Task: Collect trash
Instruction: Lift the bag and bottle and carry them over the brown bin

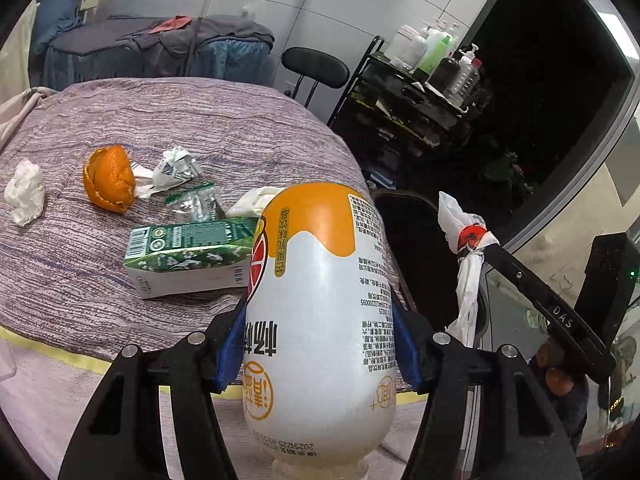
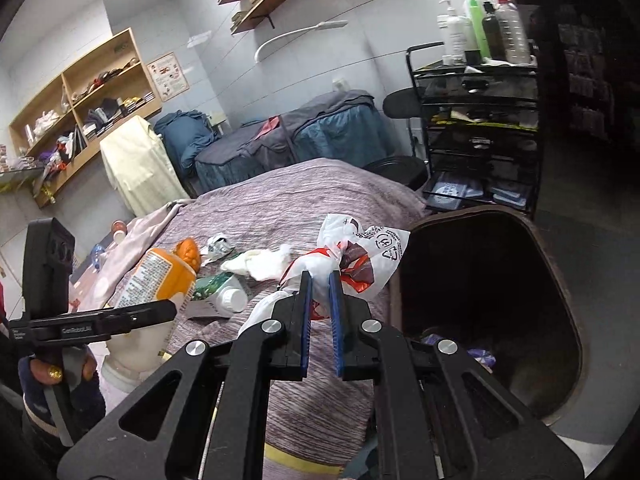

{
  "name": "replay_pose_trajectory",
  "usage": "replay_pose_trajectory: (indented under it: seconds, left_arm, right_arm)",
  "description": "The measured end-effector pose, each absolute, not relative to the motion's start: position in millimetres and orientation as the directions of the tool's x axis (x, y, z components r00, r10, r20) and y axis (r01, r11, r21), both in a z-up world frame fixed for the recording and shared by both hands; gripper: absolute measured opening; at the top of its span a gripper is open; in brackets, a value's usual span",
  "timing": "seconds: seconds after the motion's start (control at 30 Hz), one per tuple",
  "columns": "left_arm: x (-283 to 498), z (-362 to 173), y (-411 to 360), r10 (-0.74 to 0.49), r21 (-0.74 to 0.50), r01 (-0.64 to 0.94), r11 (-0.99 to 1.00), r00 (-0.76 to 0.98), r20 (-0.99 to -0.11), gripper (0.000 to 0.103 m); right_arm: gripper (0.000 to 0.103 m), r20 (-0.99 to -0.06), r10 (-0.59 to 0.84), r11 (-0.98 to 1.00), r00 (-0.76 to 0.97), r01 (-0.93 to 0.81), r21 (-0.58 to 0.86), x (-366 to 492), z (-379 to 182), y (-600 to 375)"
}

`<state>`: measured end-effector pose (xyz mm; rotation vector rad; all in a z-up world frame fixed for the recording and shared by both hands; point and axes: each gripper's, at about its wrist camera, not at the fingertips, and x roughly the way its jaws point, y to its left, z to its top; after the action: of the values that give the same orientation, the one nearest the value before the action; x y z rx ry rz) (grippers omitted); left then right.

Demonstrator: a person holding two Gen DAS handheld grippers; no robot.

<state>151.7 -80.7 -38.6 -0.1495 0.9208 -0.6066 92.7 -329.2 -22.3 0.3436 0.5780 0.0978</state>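
My left gripper (image 1: 320,316) is shut on a white and orange drink bottle (image 1: 320,300), held above the near edge of the purple-covered bed (image 1: 180,120); the bottle also shows in the right wrist view (image 2: 156,280). My right gripper (image 2: 320,280) is shut on a crumpled white and red plastic bag (image 2: 352,256), held beside the dark trash bin (image 2: 492,300); the bag also shows in the left wrist view (image 1: 468,248). On the bed lie an orange peel (image 1: 110,180), a white tissue (image 1: 26,192), a green carton (image 1: 188,256), a crumpled wrapper (image 1: 176,166) and a clear packet (image 1: 194,204).
A black wire rack (image 2: 476,128) with bottles on top stands behind the bin. A black stool (image 1: 314,66) and a second covered bed (image 1: 160,52) stand past the bed. Wooden shelves (image 2: 80,112) line the far wall.
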Motion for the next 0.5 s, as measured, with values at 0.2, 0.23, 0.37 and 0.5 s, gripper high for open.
replay_pose_trajectory:
  seconds: [0.2, 0.23, 0.37, 0.5]
  left_arm:
    - [146, -30, -113, -0.59, -0.38, 0.477, 0.793, 0.443, -0.675, 0.06]
    - [145, -29, -119, -0.595, -0.379, 0.487, 0.787, 0.439, -0.673, 0.06]
    - [144, -27, -140, -0.616, -0.377, 0.523, 0.764, 0.422, -0.665, 0.06]
    - [144, -27, -159, -0.629, -0.373, 0.55, 0.747, 0.406, -0.663, 0.06]
  right_arm:
    - [0.01, -0.525, 0.128, 0.935, 0.841, 0.074, 0.348, 83, -27, -358]
    - [0.01, -0.527, 0.12, 0.933, 0.841, 0.086, 0.348, 81, -28, -363]
    - [0.01, -0.541, 0.087, 0.929, 0.837, 0.129, 0.347, 78, -35, -383]
    - [0.01, -0.565, 0.06, 0.924, 0.823, 0.169, 0.343, 82, -46, -400]
